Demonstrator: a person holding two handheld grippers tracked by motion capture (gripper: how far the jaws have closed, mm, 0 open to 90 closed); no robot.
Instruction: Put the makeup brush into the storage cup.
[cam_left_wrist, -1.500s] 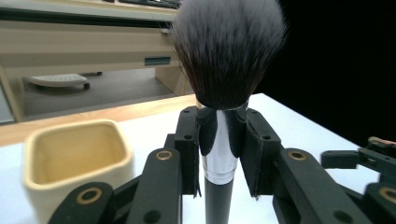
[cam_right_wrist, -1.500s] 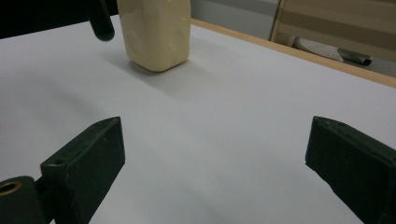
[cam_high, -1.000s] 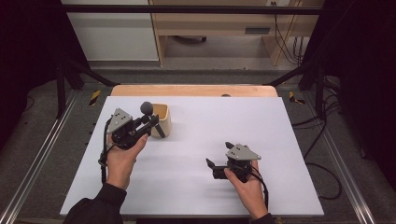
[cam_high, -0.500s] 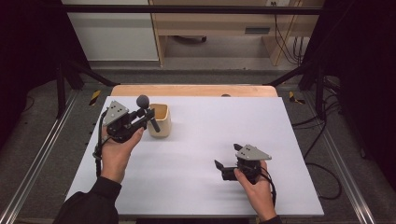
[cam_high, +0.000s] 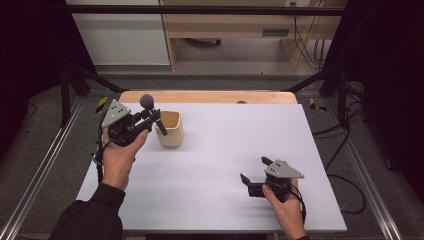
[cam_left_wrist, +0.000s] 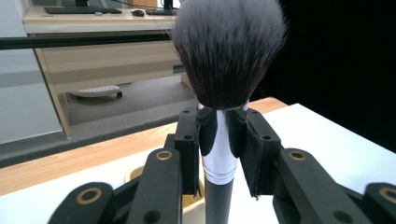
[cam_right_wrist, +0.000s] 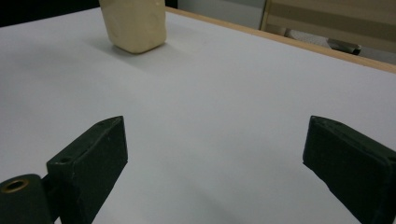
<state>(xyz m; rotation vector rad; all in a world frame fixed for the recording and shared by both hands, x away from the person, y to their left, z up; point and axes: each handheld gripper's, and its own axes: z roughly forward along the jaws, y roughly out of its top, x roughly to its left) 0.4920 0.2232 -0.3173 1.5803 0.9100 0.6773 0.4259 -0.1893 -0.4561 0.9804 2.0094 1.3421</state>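
Observation:
A makeup brush (cam_high: 152, 115) with a dark fluffy head (cam_left_wrist: 229, 46) and a silver-and-black handle is held by my left gripper (cam_high: 149, 119), which is shut on its ferrule (cam_left_wrist: 218, 149). The brush stands head-up and slightly tilted, its handle end (cam_high: 162, 129) just left of the rim of a cream cup (cam_high: 170, 128) that stands on the white table (cam_high: 215, 170). The cup rim (cam_left_wrist: 135, 175) peeks out behind the jaws. My right gripper (cam_high: 254, 170) rests low at the front right, open, with nothing between its fingers (cam_right_wrist: 88, 163); the cup (cam_right_wrist: 133, 23) lies far ahead of it.
A wooden strip (cam_high: 210, 96) runs along the table's far edge. Beyond it are a desk (cam_high: 240, 30) and cables on the floor. Metal frame rails (cam_high: 40, 175) flank both sides of the table.
My left gripper has carried the brush up and to the left, away from the cup. My right gripper has drawn back toward the front right of the table.

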